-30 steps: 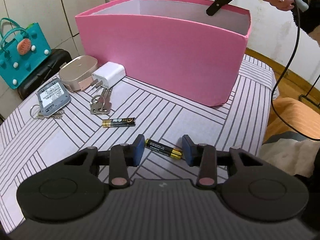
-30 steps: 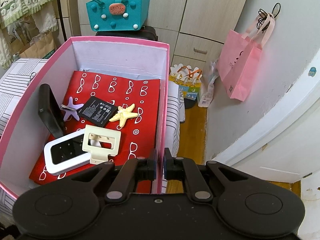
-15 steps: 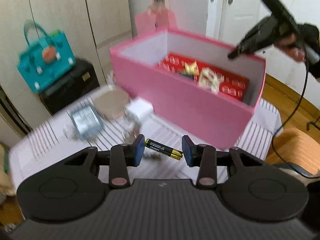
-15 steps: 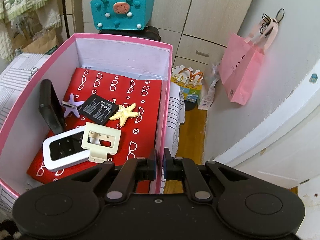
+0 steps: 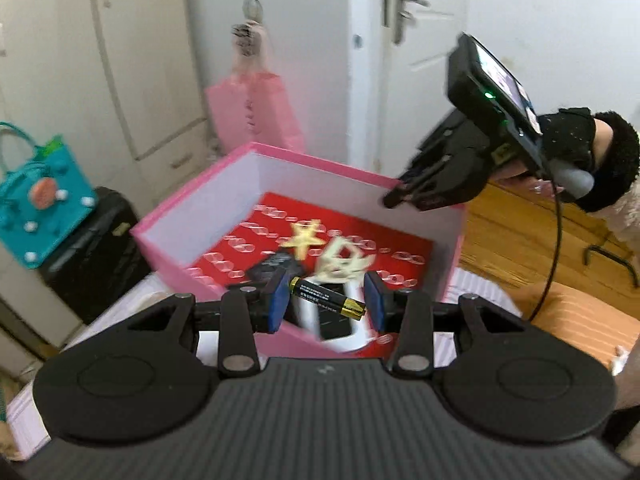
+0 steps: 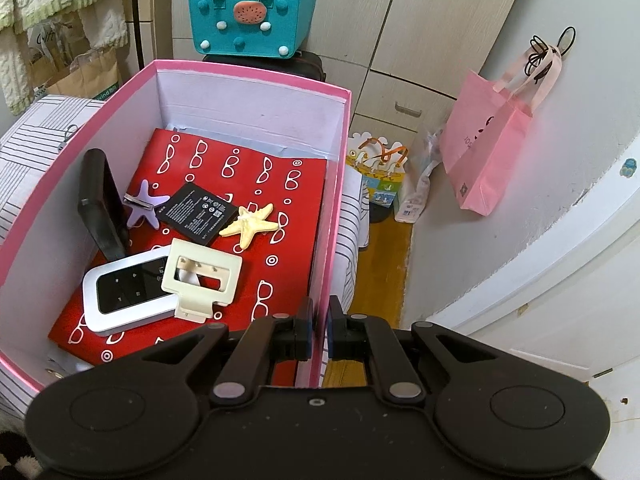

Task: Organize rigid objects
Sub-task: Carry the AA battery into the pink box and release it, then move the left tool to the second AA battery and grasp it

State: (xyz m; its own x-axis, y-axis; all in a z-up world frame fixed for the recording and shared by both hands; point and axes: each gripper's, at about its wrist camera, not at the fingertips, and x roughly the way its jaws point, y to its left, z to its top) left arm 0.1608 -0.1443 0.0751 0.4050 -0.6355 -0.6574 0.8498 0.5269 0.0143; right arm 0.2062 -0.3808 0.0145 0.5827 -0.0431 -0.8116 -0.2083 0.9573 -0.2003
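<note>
Black-and-gold battery (image 5: pixel 327 296) sits crosswise between my left gripper (image 5: pixel 327 300) pads, grasped above the pink box's (image 5: pixel 192 204) near edge. My right gripper (image 6: pixel 319 330) (jaws nearly together) pinches the box's right wall beside the red liner (image 6: pixel 256 216).

Our left gripper (image 5: pixel 326 300): matte black body, ribbed top plate, two round discs, silver rivets, blue finger pads (image 5: pixel 278 297). Our right gripper (image 6: pixel 318 330): same black build, dusty. Seen from the left: its lit screen, green LED, black cable, our right hand (image 5: pixel 560 160) in black fuzzy-cuffed sleeve.
</note>
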